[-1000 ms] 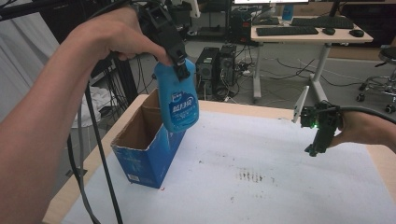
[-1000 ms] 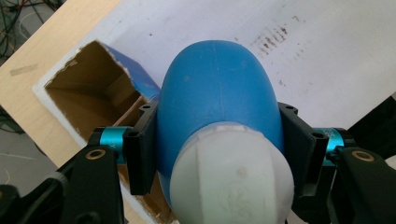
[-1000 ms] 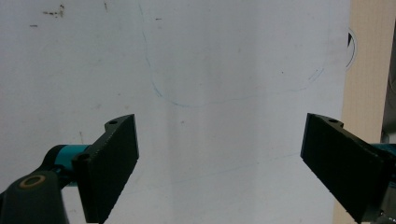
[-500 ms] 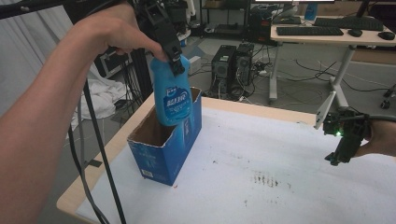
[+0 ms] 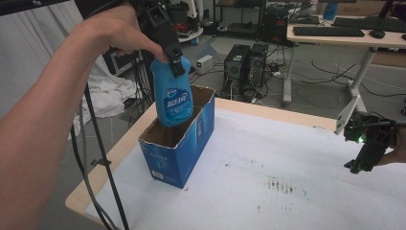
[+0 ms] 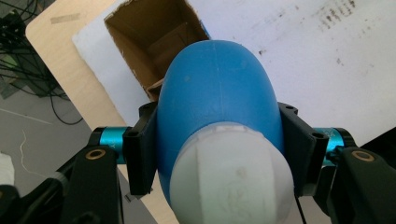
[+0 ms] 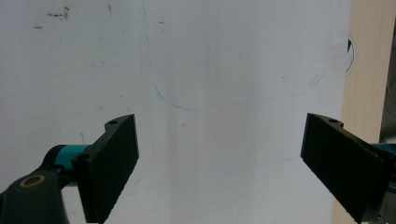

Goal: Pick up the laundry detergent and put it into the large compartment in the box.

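Now bottle [image 5: 173, 96] upright — base down.

Left forearm [image 5: 43, 124] stretched up and forward, hand [image 5: 119, 28] wrapped over the black two-jaw left gripper [image 5: 174, 64], pointing down. Jaws clamped tight on something held between the pads [image 6: 140, 149], gripped near its top. Black right gripper [image 5: 366, 151] tilted downward in the right hand [image 5: 395, 151], jaws spread wide with nothing between them.

Office lab: desks [image 5: 344, 39], keyboard [image 5: 328, 31] (computer towers [image 5: 246, 64]).
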### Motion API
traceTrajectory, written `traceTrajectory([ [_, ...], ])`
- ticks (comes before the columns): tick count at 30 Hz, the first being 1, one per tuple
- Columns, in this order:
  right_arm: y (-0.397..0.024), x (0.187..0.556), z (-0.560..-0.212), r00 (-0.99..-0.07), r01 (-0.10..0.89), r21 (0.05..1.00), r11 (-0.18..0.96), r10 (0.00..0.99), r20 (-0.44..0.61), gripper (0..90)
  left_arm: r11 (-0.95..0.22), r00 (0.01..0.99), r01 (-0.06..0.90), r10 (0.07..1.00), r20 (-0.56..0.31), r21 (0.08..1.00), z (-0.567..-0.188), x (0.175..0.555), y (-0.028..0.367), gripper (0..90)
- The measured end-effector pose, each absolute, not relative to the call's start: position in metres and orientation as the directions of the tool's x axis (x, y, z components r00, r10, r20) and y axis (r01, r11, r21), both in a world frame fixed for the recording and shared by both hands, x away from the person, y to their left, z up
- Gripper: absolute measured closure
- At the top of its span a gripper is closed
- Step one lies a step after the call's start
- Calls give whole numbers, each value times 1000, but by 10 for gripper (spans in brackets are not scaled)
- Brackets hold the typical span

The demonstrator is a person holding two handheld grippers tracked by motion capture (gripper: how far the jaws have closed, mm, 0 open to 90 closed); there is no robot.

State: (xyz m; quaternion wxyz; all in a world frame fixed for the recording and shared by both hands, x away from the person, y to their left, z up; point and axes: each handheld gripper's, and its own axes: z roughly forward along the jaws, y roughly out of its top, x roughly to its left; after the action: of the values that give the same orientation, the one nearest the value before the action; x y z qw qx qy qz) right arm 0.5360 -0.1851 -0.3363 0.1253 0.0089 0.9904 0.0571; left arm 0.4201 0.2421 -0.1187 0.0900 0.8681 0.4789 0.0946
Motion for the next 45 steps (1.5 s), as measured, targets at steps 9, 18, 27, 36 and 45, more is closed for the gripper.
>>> traceTrajectory([
  [9,-184,534,-336,-968,3,111,994,31,-249,105,-535,536,813,842,61,230,-145,420,249,382],
  [18,-181,533,-338,-968,-4,107,994,23,-249,105,-553,556,809,830,46,198,-177,420,251,383],
  [27,-181,533,-339,-968,-2,105,994,25,-250,105,-588,590,789,806,46,177,-210,422,251,382],
  [36,-182,532,-341,-968,-4,102,995,21,-250,105,-618,620,771,784,45,152,-238,425,249,382],
  [45,-184,532,-342,-968,-3,100,995,22,-250,105,-640,642,755,766,38,144,-255,427,249,382],
])
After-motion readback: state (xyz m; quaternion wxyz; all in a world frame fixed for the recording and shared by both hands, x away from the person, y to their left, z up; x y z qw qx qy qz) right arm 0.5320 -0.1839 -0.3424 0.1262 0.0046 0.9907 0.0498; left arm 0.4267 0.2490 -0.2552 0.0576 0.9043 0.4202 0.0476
